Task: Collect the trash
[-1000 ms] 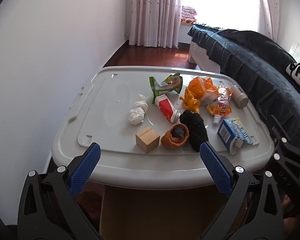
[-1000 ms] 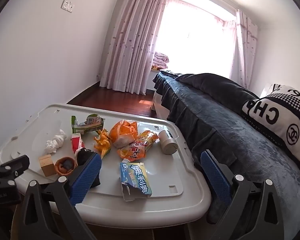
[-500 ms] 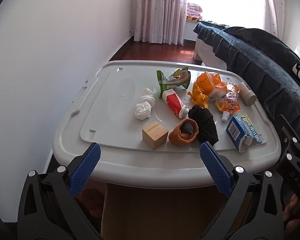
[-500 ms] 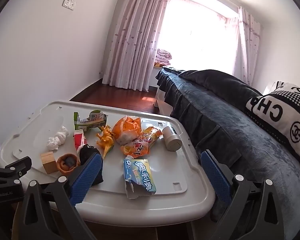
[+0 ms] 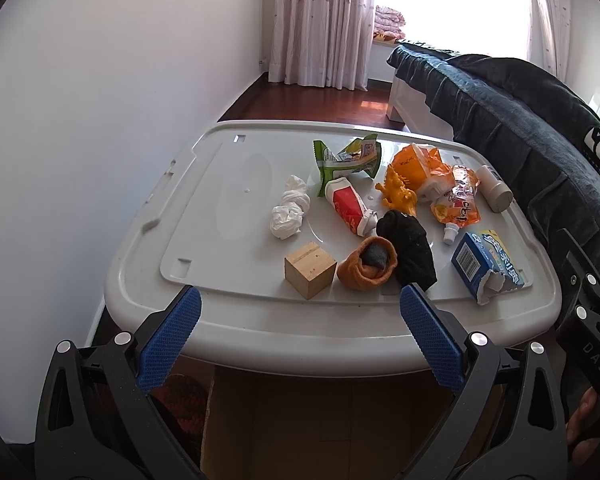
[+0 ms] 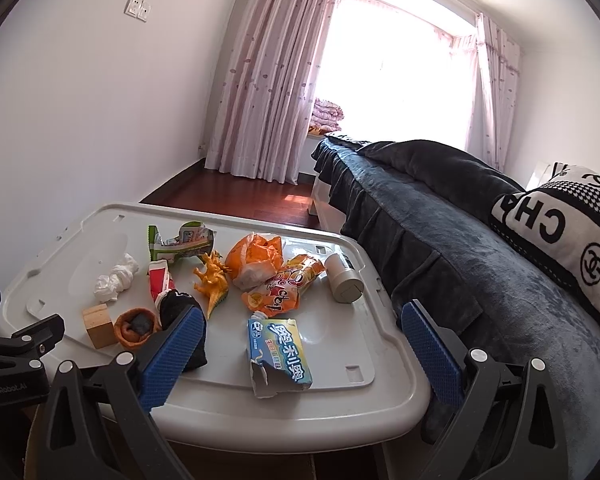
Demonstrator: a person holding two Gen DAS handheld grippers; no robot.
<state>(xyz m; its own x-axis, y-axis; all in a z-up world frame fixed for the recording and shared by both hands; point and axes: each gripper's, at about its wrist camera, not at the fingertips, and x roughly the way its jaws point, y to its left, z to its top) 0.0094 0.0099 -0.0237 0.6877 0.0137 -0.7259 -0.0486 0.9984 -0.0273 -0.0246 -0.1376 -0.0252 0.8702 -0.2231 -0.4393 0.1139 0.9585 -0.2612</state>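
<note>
Trash lies on a grey bin lid (image 5: 228,208): crumpled white tissue (image 5: 289,213), green wrapper (image 5: 346,161), red-white tube (image 5: 348,208), orange bag (image 5: 418,168), orange pouch (image 5: 458,202), torn blue carton (image 5: 486,266), and in the right wrist view the carton (image 6: 280,350) and tissue (image 6: 116,278). My left gripper (image 5: 298,338) is open and empty at the lid's near edge. My right gripper (image 6: 296,354) is open and empty, just short of the carton.
On the lid also sit a wooden cube (image 5: 310,269), orange sock roll (image 5: 367,264), black sock (image 5: 408,246), orange toy dinosaur (image 5: 398,194) and a grey-capped bottle (image 5: 496,189). A dark-covered bed (image 6: 460,240) runs along the right. A cardboard box (image 5: 320,420) stands below the lid.
Both grippers have moved forward and slightly up toward the lid; the objects look larger and nearer. Nothing on the lid has moved. Both stay open.
</note>
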